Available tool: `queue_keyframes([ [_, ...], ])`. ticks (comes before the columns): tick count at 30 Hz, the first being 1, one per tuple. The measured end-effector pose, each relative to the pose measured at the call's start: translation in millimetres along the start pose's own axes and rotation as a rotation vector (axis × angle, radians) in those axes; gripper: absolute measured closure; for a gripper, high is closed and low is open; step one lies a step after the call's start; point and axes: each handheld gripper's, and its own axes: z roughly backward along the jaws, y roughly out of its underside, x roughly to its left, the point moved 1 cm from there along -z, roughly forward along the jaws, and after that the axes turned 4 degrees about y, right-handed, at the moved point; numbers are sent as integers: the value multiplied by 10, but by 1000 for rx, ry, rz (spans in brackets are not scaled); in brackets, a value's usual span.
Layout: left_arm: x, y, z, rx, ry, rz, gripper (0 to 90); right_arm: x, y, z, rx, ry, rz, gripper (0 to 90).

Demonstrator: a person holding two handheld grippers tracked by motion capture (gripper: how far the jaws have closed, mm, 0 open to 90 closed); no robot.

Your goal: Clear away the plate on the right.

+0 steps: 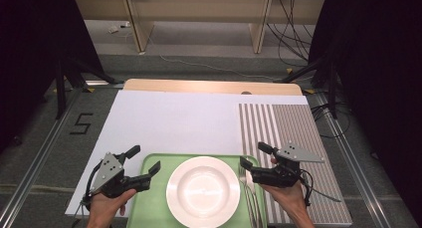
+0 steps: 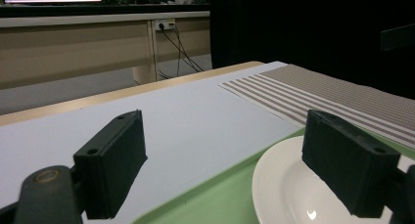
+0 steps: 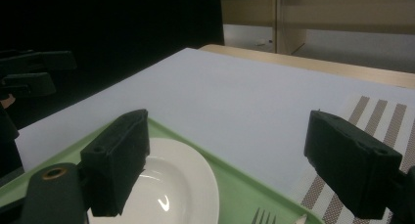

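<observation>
The green tray [image 1: 149, 198] is flanked by the left gripper [image 1: 145, 162] and right gripper [image 1: 255, 155], jaws released and empty, presumably for a two-sided lift. A white plate [image 1: 203, 190] is centred on it; a fork [image 1: 247, 188], partly hidden, lies alongside.

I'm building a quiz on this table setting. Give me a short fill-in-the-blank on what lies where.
1. The white plate lies on a ____ tray.
2. On the tray, to the plate's right, lies a ____.
3. The striped mat covers the table's ____ side.
4. Both the left gripper and the right gripper have their jaws ____.

Missing words: green; fork; right; open
</observation>
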Motion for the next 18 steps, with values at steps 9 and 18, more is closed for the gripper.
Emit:
queue_keyframes([
  [9, 1, 0, -3, -1, 0, 1, 160, 41, 57, 125, -8, 11, 30, 175],
  [18, 1, 0, -1, -3, -1, 2, 160, 122, 86, 201, -43, 16, 36, 164],
])
